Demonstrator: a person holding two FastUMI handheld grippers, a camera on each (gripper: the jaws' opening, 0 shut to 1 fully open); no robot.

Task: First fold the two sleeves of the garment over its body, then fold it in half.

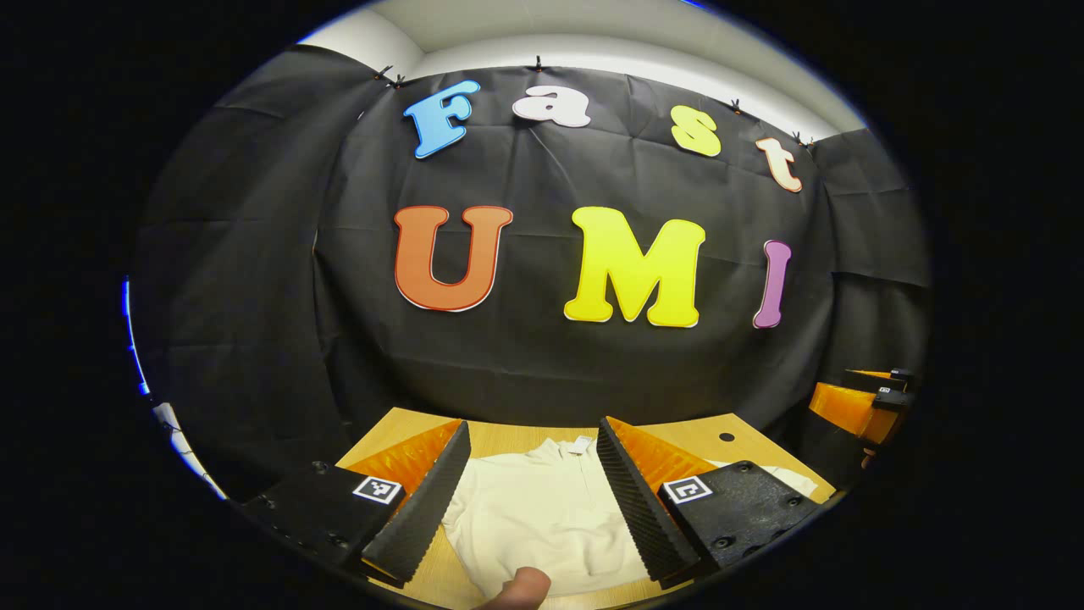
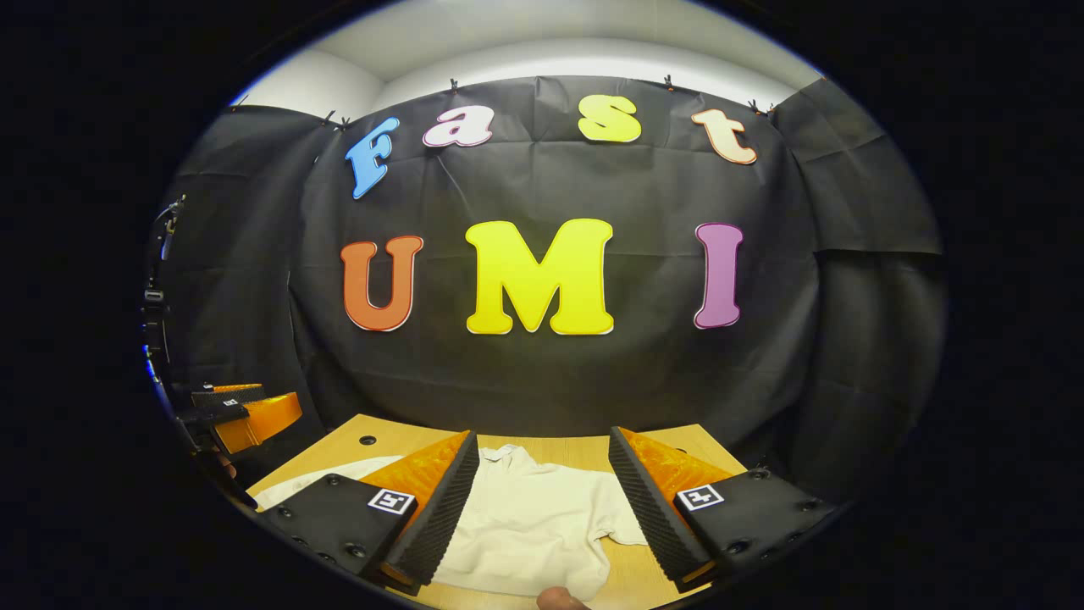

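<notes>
Both tongs (image 1: 535,500) (image 2: 537,508) agape, above garment (image 1: 542,517), table (image 1: 508,436)

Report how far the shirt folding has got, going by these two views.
Done: nothing that shows. The white garment lies spread flat on the wooden table, collar toward the wall, and its short sleeve sticks out unfolded. In hand: nothing; the left gripper and right gripper hang open above the cloth, gripping no fabric. Left: fold both sleeves over the body, then fold it in half.
</notes>
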